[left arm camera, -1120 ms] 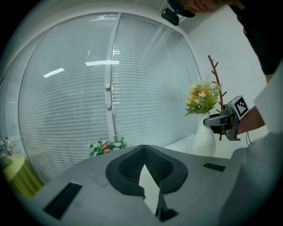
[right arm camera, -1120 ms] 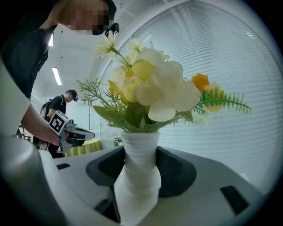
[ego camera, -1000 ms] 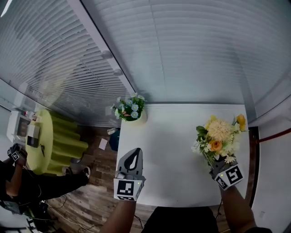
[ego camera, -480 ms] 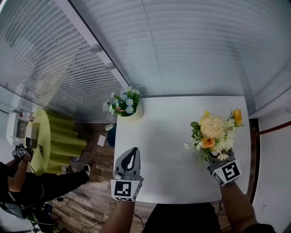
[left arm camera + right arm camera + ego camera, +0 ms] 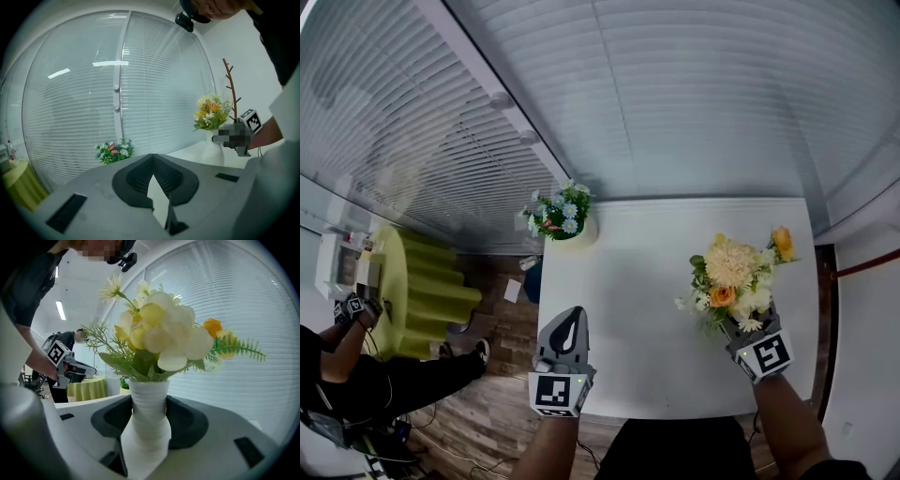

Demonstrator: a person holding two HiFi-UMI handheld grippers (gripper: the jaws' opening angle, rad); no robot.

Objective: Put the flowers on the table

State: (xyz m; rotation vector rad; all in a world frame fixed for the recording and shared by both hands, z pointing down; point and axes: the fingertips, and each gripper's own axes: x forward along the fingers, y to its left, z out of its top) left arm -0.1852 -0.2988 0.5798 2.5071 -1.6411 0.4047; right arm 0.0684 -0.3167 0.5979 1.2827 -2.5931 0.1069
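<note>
A bouquet of yellow and orange flowers (image 5: 733,277) stands in a white ribbed vase (image 5: 147,427). My right gripper (image 5: 739,324) is shut on the vase's neck, one jaw on each side, over the right part of the white table (image 5: 647,281). In the head view the blooms hide the vase. The left gripper view shows the vase (image 5: 212,150) upright, low over the tabletop. My left gripper (image 5: 572,321) is shut with nothing in it, near the table's front left edge. A small pot of blue and white flowers (image 5: 558,214) sits at the table's far left corner.
White blinds (image 5: 675,94) close off the far side of the table. A round table with a green cloth (image 5: 403,291) stands on the wooden floor at left, with a person (image 5: 337,366) beside it. A bare brown branch (image 5: 229,89) rises behind the vase.
My right gripper has sunk a little with the vase still in it. The left gripper has kept still.
</note>
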